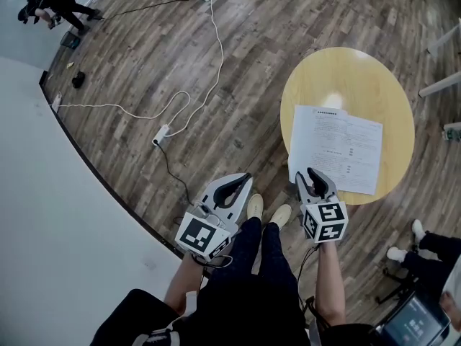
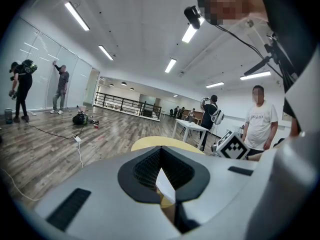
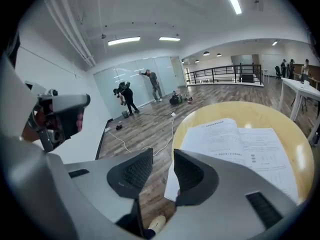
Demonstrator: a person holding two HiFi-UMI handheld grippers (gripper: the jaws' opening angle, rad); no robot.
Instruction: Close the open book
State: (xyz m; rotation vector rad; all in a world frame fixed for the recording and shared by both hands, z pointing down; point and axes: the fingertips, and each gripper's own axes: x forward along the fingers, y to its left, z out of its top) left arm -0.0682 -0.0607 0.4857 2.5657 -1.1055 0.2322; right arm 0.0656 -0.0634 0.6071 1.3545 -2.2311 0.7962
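Observation:
An open book [image 1: 335, 146] with white printed pages lies flat on the round yellow table [image 1: 346, 71]. In the head view my right gripper [image 1: 311, 173] hovers at the book's near left corner. In the right gripper view the book [image 3: 240, 149] spreads ahead, and the gripper [image 3: 162, 159] stands open. Nothing is between its jaws, and the corner of the page shows just behind the right jaw. My left gripper [image 1: 247, 176] hangs over the wooden floor to the left of the table. It is shut and empty, with its tips [image 2: 159, 151] meeting in front of the table edge [image 2: 150, 143].
White cables and a power strip [image 1: 162, 133] trail over the wooden floor left of the table. My shoes [image 1: 266, 209] stand by the table's near edge. A seated person's legs [image 1: 425, 247] are at the right. Other people and white tables [image 2: 192, 128] stand farther off.

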